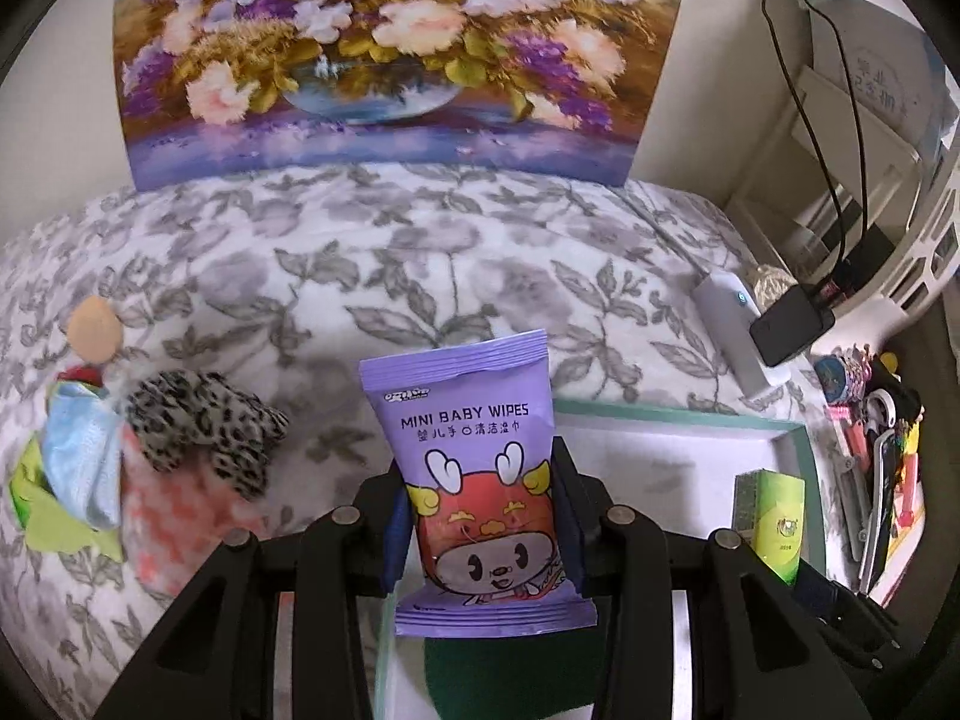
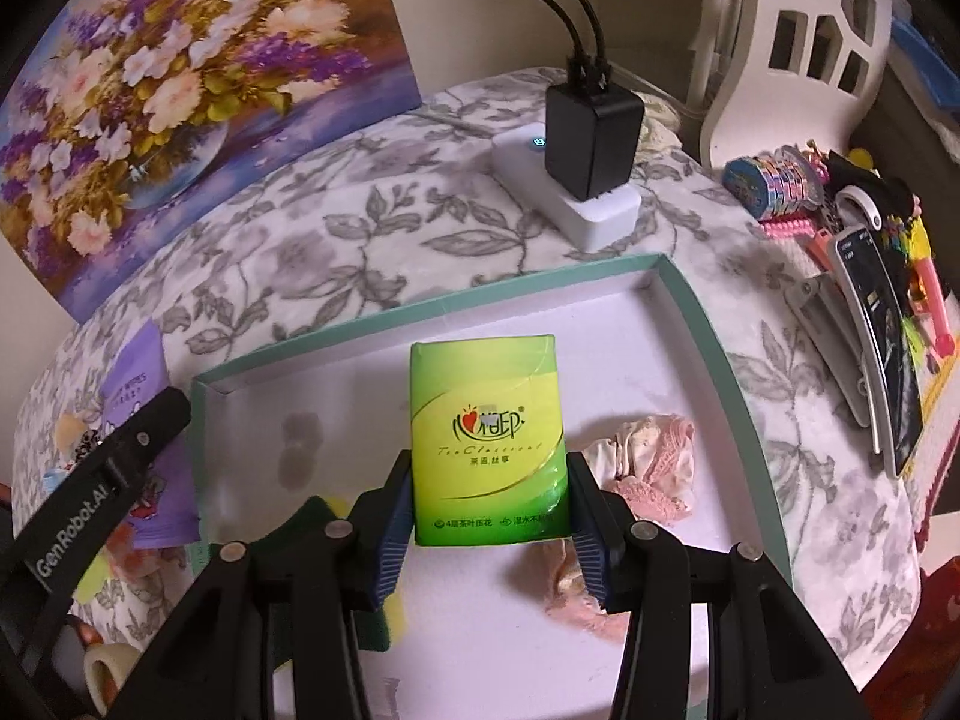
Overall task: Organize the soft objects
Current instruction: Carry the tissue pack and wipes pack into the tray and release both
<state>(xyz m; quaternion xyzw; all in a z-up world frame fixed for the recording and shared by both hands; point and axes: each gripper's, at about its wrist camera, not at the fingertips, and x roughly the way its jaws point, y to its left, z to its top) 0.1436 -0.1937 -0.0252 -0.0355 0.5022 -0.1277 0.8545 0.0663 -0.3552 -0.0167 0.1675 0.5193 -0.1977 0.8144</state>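
The left gripper [image 1: 485, 531] is clamped on one purple pack of baby wipes [image 1: 474, 468], held upright above the near left corner of a shallow teal-rimmed box [image 2: 699, 324]. The right gripper [image 2: 491, 519] squeezes one green tissue pack [image 2: 489, 441] over the middle of that box. Inside the box, just right of the tissue pack, lies one crumpled pink lace cloth [image 2: 651, 474]; a dark green piece [image 2: 327, 519] shows at the near left, partly hidden by the gripper. To the left on the floral-covered desk [image 1: 336, 252] lies a pile of cloths: one leopard-print [image 1: 207, 420], one light blue [image 1: 81, 456], one lime green [image 1: 57, 525], one red-checked [image 1: 180, 516]. Beyond the box sits a white power strip [image 2: 591, 204] carrying one black charger [image 2: 591, 135]. Toys and a phone [image 2: 879, 324] crowd the right edge. A flower painting [image 1: 384, 54] leans at the far wall.
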